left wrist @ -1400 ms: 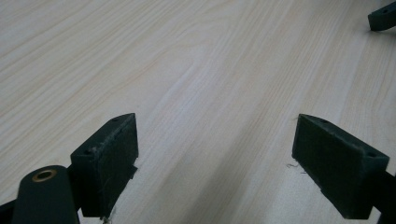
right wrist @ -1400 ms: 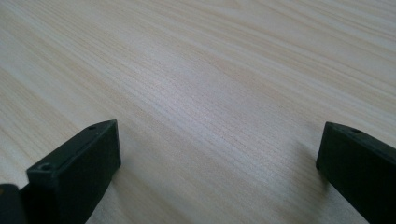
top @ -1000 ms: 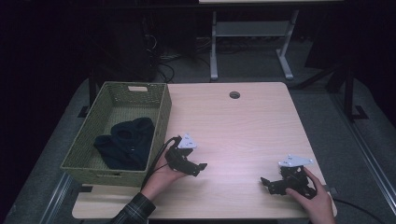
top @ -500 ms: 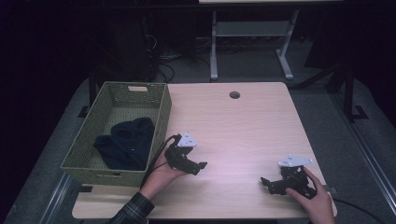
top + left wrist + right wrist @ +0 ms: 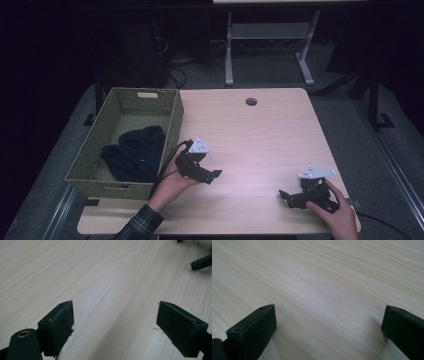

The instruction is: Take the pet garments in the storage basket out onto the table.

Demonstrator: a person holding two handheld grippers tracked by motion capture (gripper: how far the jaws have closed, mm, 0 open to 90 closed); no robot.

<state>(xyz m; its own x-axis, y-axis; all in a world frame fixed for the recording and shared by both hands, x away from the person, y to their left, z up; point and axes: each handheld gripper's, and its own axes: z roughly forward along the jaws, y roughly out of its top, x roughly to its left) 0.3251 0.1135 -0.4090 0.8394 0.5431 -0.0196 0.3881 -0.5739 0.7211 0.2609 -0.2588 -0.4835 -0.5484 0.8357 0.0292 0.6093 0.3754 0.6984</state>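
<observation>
The left tool [image 5: 212, 176] is held low over the near-left part of the pale wooden counter [image 5: 260, 135], just beside the woven green basket [image 5: 172, 122], its tip aimed across the boards toward the other hand. In the left gripper view its jaws stand wide apart with bare wood grain between them and nothing gripped; a few threads of lint cling to the pads [image 5: 58, 325]. The person's left hand [image 5: 170, 186] wraps it from below, a plaid sleeve [image 5: 137, 227] entering at the bottom edge, and the black cable loops from the tool back along the basket's near corner. A grey three-cornered plate sits on top of it.

The right tool [image 5: 284, 195] lies low at the near-right corner of the counter, well apart from the left one, tip pointing left. Its jaws are likewise spread wide over bare wood in the right gripper view, holding nothing. The right hand [image 5: 340, 215] grips it from behind.

Inside the basket, toward its near half, lies a crumpled dark cloth [image 5: 132, 152], touched by neither tool. A round cable hole [image 5: 251, 101] marks the far edge of the counter. Beyond it, on the dark floor, stand the legs of a white frame [image 5: 270, 35]
</observation>
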